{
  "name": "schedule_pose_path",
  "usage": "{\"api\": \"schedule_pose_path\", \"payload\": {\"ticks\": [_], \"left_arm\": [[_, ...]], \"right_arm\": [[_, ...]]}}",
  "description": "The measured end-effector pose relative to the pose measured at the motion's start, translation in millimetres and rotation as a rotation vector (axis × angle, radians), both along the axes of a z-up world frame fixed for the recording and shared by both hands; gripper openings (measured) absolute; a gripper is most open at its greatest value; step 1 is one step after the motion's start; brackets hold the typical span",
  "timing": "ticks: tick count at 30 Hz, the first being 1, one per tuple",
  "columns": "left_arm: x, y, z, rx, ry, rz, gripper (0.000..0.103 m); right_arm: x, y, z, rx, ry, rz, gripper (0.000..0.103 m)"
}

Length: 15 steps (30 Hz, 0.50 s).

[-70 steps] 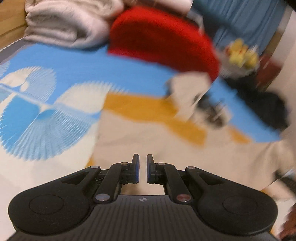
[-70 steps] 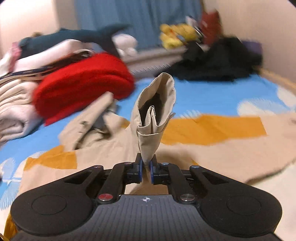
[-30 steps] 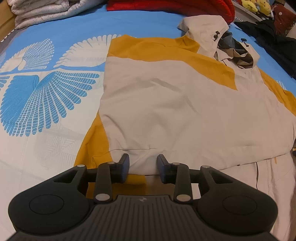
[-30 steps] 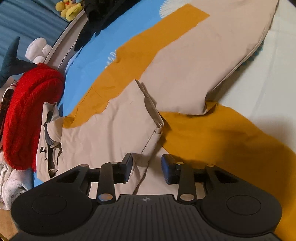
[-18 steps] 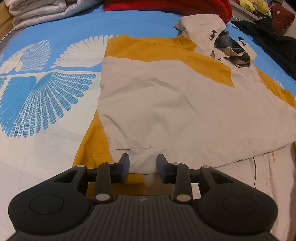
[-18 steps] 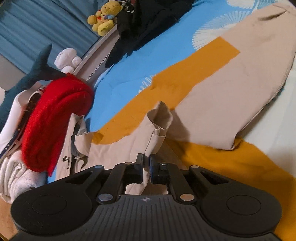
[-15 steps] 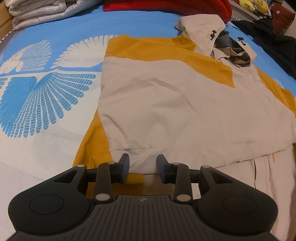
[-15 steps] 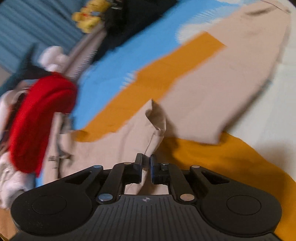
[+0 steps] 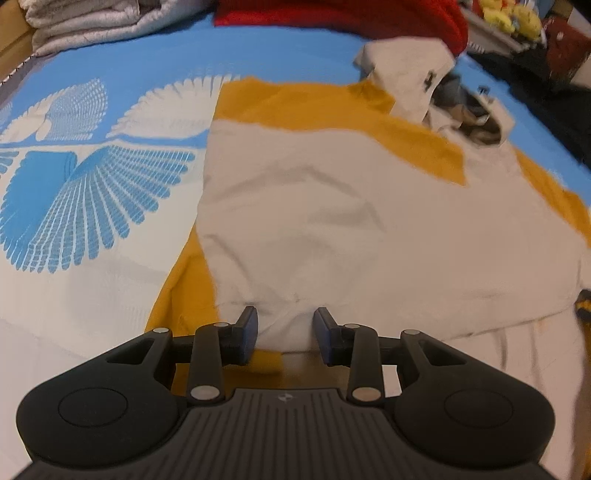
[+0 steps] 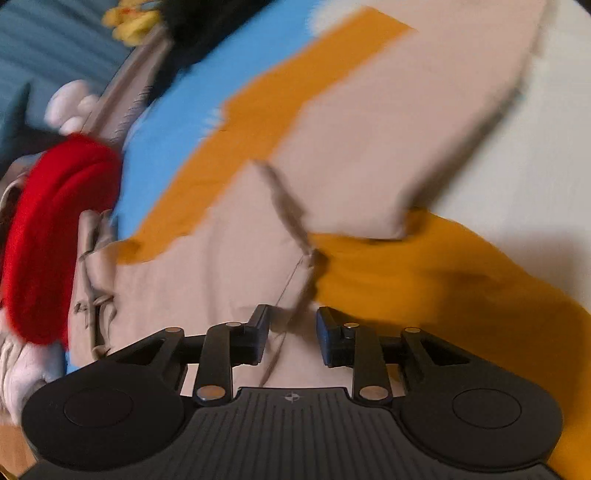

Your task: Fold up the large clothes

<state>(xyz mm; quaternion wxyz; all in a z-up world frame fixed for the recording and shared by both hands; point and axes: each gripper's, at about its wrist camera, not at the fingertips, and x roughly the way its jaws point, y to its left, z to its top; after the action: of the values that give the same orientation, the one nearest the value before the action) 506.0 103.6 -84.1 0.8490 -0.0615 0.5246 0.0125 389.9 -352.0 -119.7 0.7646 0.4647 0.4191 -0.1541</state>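
Note:
A beige and mustard-yellow hooded jacket (image 9: 332, 221) lies spread on the bed, its hood (image 9: 410, 81) at the far end. My left gripper (image 9: 284, 328) is open, its jaws on either side of the jacket's near beige hem. In the right wrist view the jacket (image 10: 229, 266) lies flat with one sleeve (image 10: 406, 140) stretched to the upper right. My right gripper (image 10: 291, 325) is open over a beige edge and seam, holding nothing. This view is blurred.
The bedsheet (image 9: 92, 192) is blue and white with a wing pattern. A red blanket (image 9: 351, 14), folded pale bedding (image 9: 92, 18), dark clothes (image 9: 535, 74) and yellow plush toys (image 9: 509, 14) line the far side. The red blanket (image 10: 51, 229) shows left in the right wrist view.
My right gripper was shut on a raised beige fold of the jacket; it has opened and the fold now lies flat. The left gripper stays open at the hem, shifted slightly.

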Motion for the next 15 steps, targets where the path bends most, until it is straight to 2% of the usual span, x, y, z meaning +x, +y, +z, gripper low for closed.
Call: {"api": "schedule_pose_path", "payload": {"ticks": [2, 4, 6, 11, 15], "left_arm": [[0.5, 0.6, 0.7, -0.005, -0.008, 0.008, 0.038], [1.9, 2.0, -8.1, 0.007, 0.029, 0.017, 0.038], [1.8, 3.7, -15.7, 0.006, 0.050, 0.021, 0.038], [-0.8, -1.0, 2.7, -0.012, -0.009, 0.026, 0.039], [-6.0, -14.7, 11.7, 0.005, -0.038, -0.019, 0.043]], "right_arm": [[0.9, -0.2, 7.9, -0.026, -0.005, 0.005, 0.029], [1.4, 3.5, 23.7, -0.094, -0.052, 0.024, 0.029], [3.8, 5.1, 31.9, -0.109, -0.085, 0.031, 0.029], [-0.1, -2.5, 27.5, -0.098, -0.044, -0.004, 0.031], [0.9, -6.2, 37.3, -0.157, -0.069, -0.011, 0.031]]}}
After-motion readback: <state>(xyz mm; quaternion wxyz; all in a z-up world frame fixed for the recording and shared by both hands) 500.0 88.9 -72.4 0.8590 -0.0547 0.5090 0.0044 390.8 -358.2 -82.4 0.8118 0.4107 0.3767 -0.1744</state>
